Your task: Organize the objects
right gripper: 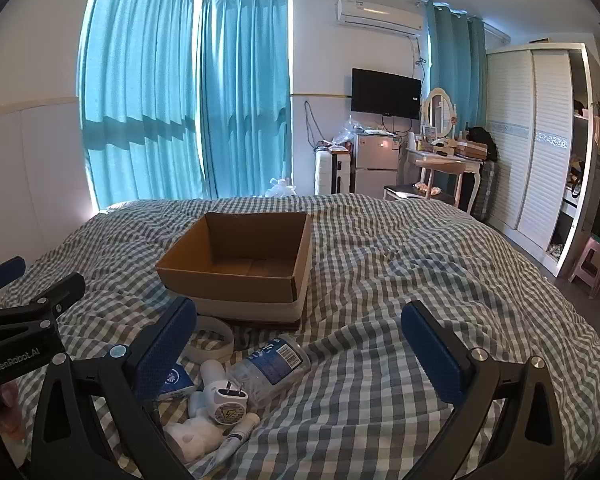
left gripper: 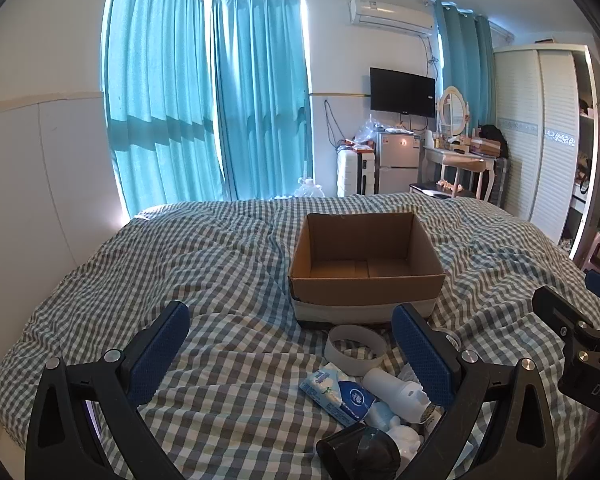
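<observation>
Both grippers, left [left gripper: 290, 352] and right [right gripper: 300, 354], gape empty. Your clear plastic bottle [right gripper: 270, 368] looks light, slick, crushable: grip its labelled middle.

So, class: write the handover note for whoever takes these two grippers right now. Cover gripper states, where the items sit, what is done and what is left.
Left gripper: open, holding nothing.
Right gripper: open, holding nothing.
Cardboard box: on the checked bedspread, nothing visible inside.
Small pile just in front of the box: tape roll, tissue pack, white plug adapter, plastic bottle, small tube, a black object, a white figure.
Done: nothing packed yet.
Left: presumably move each item into the box.
</observation>
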`<move>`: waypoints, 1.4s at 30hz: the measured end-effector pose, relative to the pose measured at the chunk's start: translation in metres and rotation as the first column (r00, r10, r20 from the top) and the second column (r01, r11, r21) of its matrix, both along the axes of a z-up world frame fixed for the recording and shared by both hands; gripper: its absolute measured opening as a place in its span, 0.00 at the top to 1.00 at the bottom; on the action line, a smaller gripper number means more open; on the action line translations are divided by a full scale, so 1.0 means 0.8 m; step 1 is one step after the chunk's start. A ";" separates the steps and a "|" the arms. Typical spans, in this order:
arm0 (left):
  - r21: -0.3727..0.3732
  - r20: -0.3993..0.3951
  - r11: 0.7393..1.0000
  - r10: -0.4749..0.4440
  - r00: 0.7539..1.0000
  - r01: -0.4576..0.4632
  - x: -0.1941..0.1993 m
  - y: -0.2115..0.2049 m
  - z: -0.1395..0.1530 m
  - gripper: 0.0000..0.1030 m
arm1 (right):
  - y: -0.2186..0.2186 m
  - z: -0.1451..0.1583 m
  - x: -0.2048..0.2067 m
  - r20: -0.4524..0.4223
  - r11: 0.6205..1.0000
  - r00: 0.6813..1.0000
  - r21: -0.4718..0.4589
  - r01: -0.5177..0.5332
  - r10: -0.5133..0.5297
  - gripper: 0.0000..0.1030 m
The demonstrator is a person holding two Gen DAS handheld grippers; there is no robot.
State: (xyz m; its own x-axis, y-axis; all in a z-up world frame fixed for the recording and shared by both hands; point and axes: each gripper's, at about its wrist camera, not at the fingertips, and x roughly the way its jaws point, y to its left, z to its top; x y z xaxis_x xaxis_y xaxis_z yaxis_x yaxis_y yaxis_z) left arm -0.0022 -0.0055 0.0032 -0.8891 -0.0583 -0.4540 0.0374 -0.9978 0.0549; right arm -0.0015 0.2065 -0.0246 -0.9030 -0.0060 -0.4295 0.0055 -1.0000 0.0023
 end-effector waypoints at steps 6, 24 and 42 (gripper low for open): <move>0.001 -0.003 1.000 0.002 1.000 -0.002 0.001 -0.002 -0.001 0.00 | -0.004 0.001 0.000 0.003 1.000 1.000 0.023 0.008 -0.008 0.00; -0.012 -0.013 1.000 0.003 1.000 -0.003 0.005 0.001 -0.005 0.00 | -0.002 -0.005 -0.002 0.007 0.998 0.999 0.044 0.042 -0.042 0.00; -0.011 -0.001 1.000 0.013 1.000 -0.013 0.004 -0.001 -0.008 0.00 | -0.003 -0.007 0.000 0.007 0.999 0.999 0.041 0.034 -0.034 0.00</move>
State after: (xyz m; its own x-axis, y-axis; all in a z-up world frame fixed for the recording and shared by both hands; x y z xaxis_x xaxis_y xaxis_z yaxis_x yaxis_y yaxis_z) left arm 0.0013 -0.0060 -0.0033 -0.8884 -0.0749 -0.4529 0.0505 -0.9966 0.0658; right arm -0.0017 0.2041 -0.0300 -0.8992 0.0422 -0.4355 -0.0283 -0.9989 -0.0383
